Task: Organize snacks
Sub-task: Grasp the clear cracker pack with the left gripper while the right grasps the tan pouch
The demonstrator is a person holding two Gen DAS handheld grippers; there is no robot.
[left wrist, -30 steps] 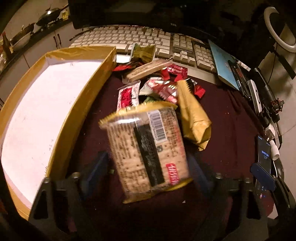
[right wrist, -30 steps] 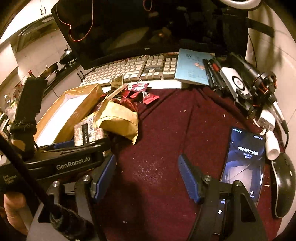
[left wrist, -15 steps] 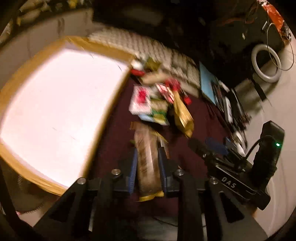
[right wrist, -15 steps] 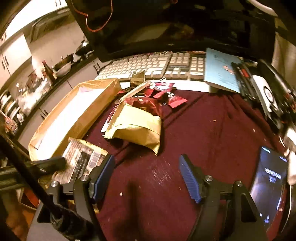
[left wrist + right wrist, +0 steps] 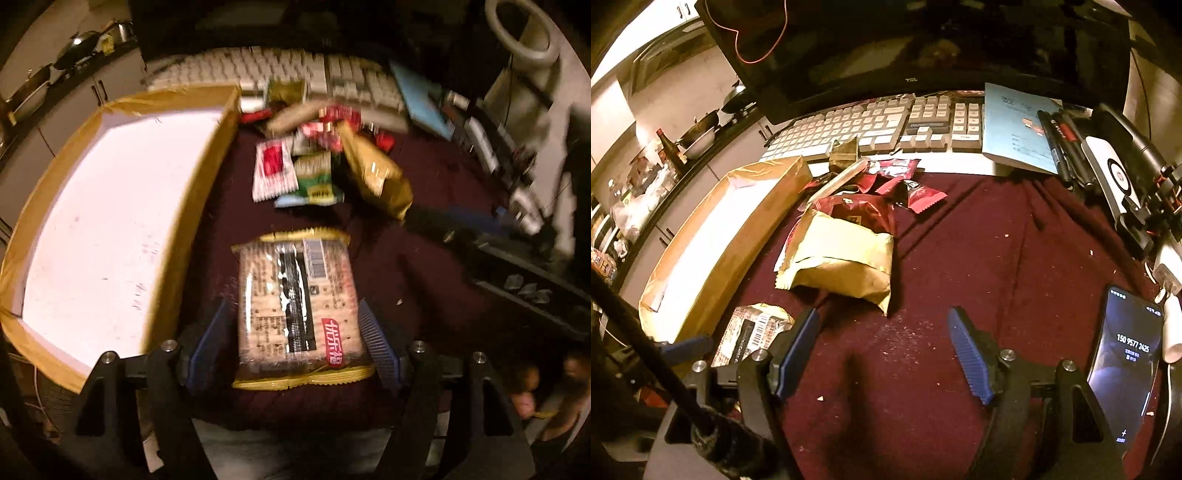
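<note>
A dark red cloth (image 5: 960, 258) covers the desk, with a black monitor (image 5: 923, 48) and a pale keyboard (image 5: 871, 125) along its far edge. An open cardboard box (image 5: 199, 192) with a white floor sits at the cloth's left edge, its far corner close to the keyboard. A blue booklet (image 5: 1015, 129) lies at the keyboard's right end, and a lit phone (image 5: 1126, 358) rests near the cloth's right edge.

The left gripper (image 5: 295, 339) hangs just right of the box's near corner, its blue fingers (image 5: 376, 343) clenched on a clear cracker packet (image 5: 295, 302) with yellow sealed ends, barcode side up. Motion blur softens this view, and whether the packet touches the cloth cannot be told.

The right gripper (image 5: 886, 350) hovers over bare cloth toward the near edge, fingers (image 5: 967, 347) spread wide with nothing between them. Just beyond it lies a gold bag (image 5: 842, 258), overlapping a dark red bag (image 5: 860, 210). Smaller snacks cluster between these and the keyboard: a white and red sachet (image 5: 273, 170), a green packet (image 5: 317, 181), several red wrappers (image 5: 923, 195) and a long tan bar (image 5: 838, 181).
</note>
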